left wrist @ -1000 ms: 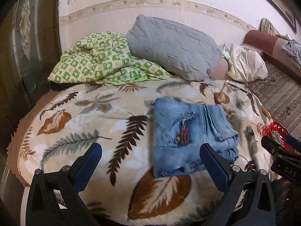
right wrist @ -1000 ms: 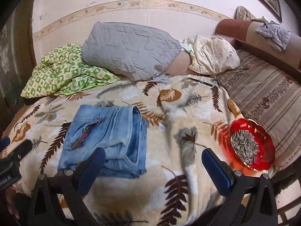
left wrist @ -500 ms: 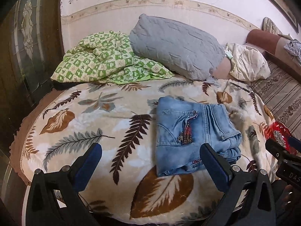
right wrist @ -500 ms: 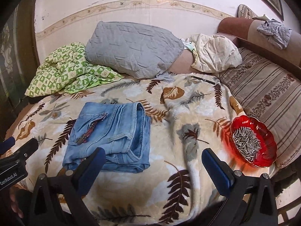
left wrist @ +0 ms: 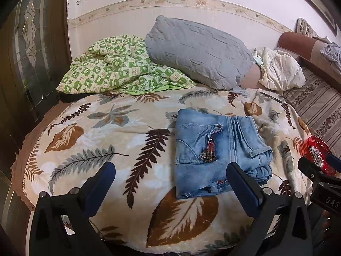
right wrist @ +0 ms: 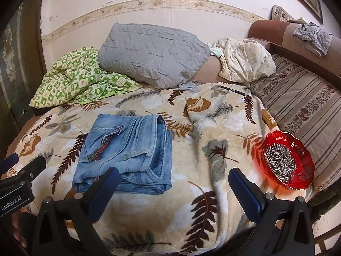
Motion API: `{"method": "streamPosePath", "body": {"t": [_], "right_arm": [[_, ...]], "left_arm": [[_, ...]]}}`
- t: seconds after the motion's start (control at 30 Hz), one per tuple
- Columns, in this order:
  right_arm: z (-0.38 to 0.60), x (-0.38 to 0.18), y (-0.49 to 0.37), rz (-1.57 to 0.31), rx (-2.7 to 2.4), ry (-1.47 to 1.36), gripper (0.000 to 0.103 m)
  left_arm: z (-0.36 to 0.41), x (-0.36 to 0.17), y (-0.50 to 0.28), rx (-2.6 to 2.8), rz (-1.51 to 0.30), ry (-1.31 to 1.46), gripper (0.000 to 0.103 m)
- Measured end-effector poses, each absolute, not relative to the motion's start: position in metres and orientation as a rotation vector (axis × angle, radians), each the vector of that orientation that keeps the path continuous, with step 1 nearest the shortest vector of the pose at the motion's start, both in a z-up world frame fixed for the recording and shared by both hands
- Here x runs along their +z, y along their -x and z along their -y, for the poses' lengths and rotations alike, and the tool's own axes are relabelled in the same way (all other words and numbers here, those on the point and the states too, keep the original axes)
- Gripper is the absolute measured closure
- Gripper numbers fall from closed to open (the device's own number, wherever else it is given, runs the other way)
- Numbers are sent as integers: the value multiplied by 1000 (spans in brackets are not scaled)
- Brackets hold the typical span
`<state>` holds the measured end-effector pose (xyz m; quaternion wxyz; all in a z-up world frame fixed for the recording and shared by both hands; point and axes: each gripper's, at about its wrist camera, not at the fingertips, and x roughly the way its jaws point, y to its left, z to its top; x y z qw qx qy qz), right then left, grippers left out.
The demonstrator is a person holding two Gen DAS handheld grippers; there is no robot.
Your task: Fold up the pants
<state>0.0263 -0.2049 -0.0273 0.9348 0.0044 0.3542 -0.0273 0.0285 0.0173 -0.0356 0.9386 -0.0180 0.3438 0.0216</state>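
Jeans [left wrist: 219,153] lie folded into compact stack on leaf-print blanket [left wrist: 102,136], nothing gripping them. Against frames a second ago, both cameras sit slightly farther back and higher, stack shape unchanged; judgement: folding looks done, grippers retreating. Left gripper [left wrist: 170,181] spread wide, empty, stack ahead and toward its right finger, apart from pads. Right gripper [right wrist: 172,187] likewise wide, empty; stack ahead beyond its left finger, red bowl [right wrist: 307,166] of seeds off to right, near blanket edge.

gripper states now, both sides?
Left gripper: open, holding nothing.
Right gripper: open, holding nothing; folded jeans lie free on the bed.
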Motion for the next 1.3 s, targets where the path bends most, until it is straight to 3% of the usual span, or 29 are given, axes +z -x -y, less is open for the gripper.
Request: {"method": "streamPosePath", "body": {"t": [1.3], "right_arm": [[204,-30,-28,-732,-46,-10,0]], "left_arm": [[-16,-37,-29,35,-708,28,0]]}}
